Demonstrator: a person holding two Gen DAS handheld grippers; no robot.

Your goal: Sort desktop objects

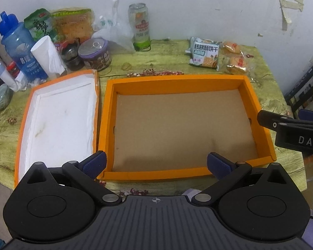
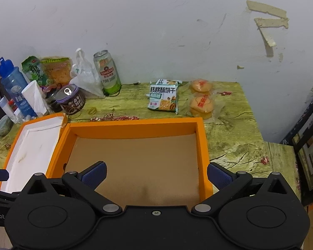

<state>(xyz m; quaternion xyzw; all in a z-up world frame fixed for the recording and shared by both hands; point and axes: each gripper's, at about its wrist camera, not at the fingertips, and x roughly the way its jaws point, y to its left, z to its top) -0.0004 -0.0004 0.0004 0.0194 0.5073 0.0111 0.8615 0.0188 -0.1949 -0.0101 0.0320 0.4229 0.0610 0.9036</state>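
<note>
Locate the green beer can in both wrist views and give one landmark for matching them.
Left wrist view: the beer can stands at top centre, against the wall behind the orange box.
Right wrist view: the beer can stands upper left of centre, against the wall.
Shared landmark: the biscuit packet, to the can's right in both.

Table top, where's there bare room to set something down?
Free: the table right of the orange box, and the strip between the box and the biscuit packet. The box floor is bare too. Crowded: the back left corner around the blue bottle and beer can.
</note>
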